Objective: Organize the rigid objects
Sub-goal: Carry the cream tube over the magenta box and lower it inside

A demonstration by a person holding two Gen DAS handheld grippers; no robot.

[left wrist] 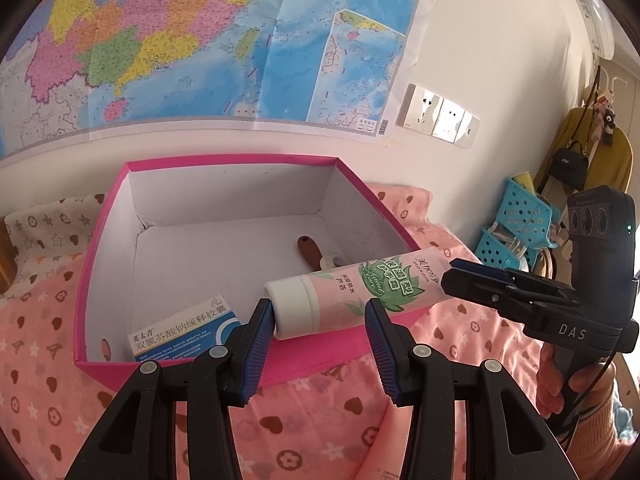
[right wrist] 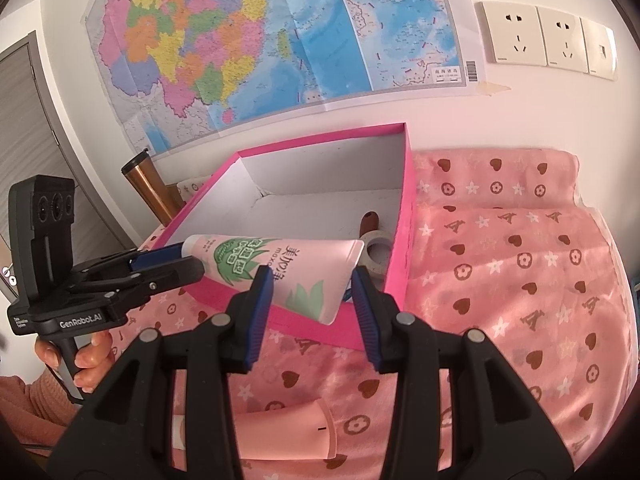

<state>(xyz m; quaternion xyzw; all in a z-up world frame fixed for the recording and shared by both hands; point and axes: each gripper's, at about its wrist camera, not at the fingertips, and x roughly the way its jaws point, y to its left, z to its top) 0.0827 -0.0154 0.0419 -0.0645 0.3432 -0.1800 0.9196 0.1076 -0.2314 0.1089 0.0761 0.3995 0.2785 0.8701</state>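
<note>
A pink hand-cream tube (left wrist: 352, 290) with a white cap hangs in the air over the near right wall of a pink box (left wrist: 104, 240). In the left wrist view my right gripper (left wrist: 450, 280) holds its flat tail end. My left gripper (left wrist: 320, 324) is open around the cap end, one pad touching the cap. In the right wrist view the tube (right wrist: 280, 268) lies across my right gripper (right wrist: 312, 296), whose pads bracket the crimped tail; my left gripper (right wrist: 188, 260) is at the cap end. Inside the box lie a medicine carton (left wrist: 184, 332) and a brown-handled tool (left wrist: 312, 250).
The box (right wrist: 408, 216) sits on a pink patterned cloth (right wrist: 520, 264). A tape roll (right wrist: 378, 250) lies inside it. A pink device (right wrist: 296, 428) lies on the cloth near me. A copper tumbler (right wrist: 146, 184) stands behind the box. Blue baskets (left wrist: 516, 216) stand at the right.
</note>
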